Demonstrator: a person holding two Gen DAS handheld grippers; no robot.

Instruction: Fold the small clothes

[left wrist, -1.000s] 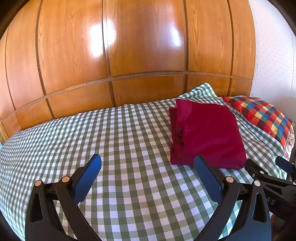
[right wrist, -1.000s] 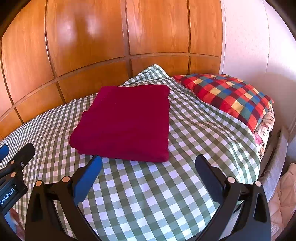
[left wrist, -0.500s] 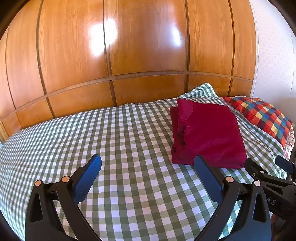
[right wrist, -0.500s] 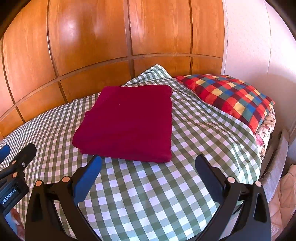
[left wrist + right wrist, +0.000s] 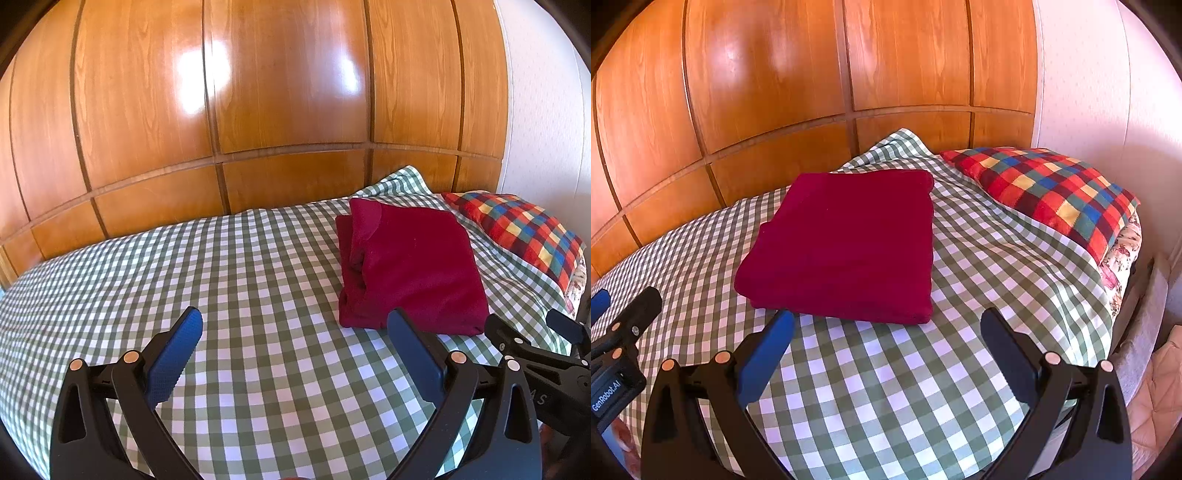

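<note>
Both tools, the left tool (image 5: 293,341) and right tool (image 5: 886,341), hover spread and empty near the folded red garment (image 5: 846,243) on the bed (image 5: 923,369); it looks soft, light and floppy, best pinched at its near corners.

Left claw (image 5: 293,336) spread wide, blue pads (image 5: 173,360) apart, hovering empty over green-and-white checked bedspread (image 5: 240,280). Dark red folded garment (image 5: 410,266) lying flat on bedspread, ahead and right, layered edges facing left. Multicoloured checked pillow (image 5: 517,229) beyond garment at far right. Glossy wooden panelling (image 5: 258,110) behind bed. Right claw (image 5: 535,339) poking in at right edge.
</note>
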